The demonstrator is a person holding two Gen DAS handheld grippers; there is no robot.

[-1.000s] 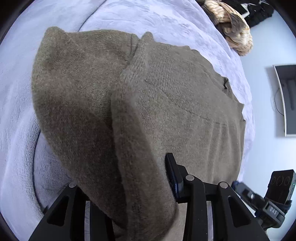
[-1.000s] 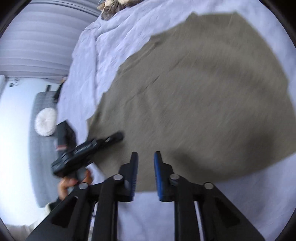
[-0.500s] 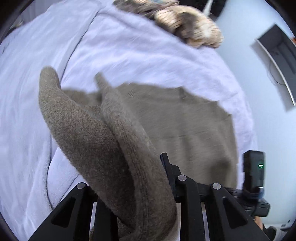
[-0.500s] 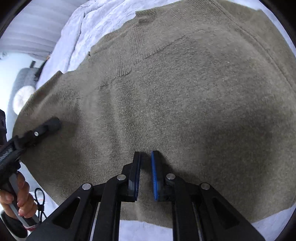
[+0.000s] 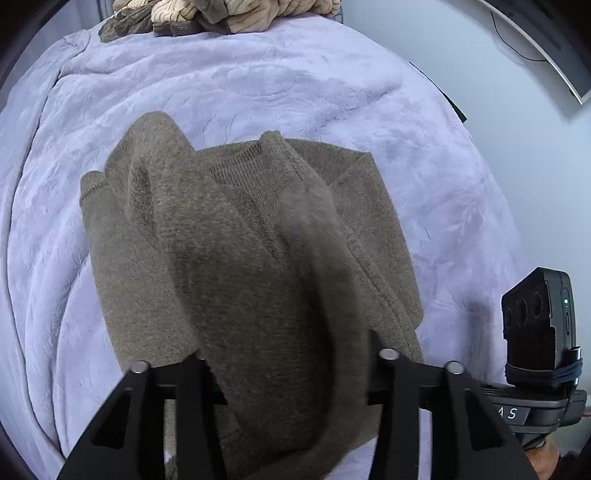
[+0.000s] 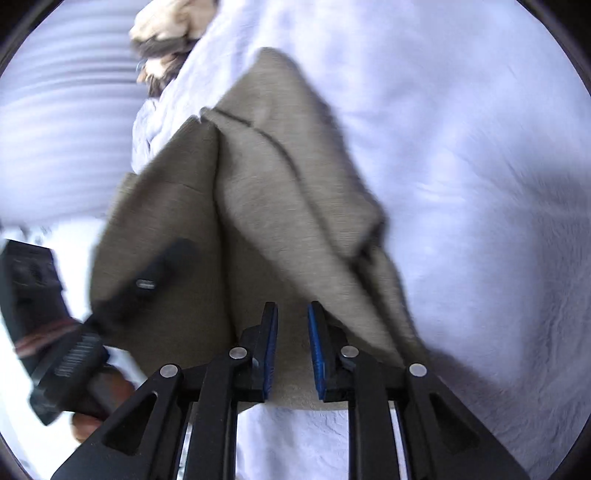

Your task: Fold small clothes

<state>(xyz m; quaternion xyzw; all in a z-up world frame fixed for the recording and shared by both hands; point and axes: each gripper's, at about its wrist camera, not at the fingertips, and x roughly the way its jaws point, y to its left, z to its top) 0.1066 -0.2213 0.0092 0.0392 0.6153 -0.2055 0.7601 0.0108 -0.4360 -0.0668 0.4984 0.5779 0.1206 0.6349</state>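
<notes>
An olive-brown knitted sweater [image 5: 240, 240] lies partly folded on a lilac bed cover [image 5: 258, 81]. A thick fold of it rises between the fingers of my left gripper [image 5: 280, 354], whose jaws are opening and stand wide apart around the cloth. In the right wrist view the sweater [image 6: 280, 206] is blurred, with one layer lying over another. My right gripper [image 6: 291, 317] hovers at its near hem. Its blue pads stand a narrow gap apart and are opening, with nothing between them. The left gripper [image 6: 159, 266] shows at the sweater's left side.
A heap of tan and brown clothes [image 5: 221, 14] sits at the bed's far end, also visible as a blurred heap [image 6: 166, 29]. The right gripper's black housing [image 5: 535, 321] is at the right bed edge. A hand [image 6: 92, 417] holds the left tool. Pale floor lies beyond the edge.
The left gripper carried the sweater's fold across the garment and its jaws widened. The right gripper swung back to the near hem, pads slightly further apart. The sweater now lies narrower, doubled over.
</notes>
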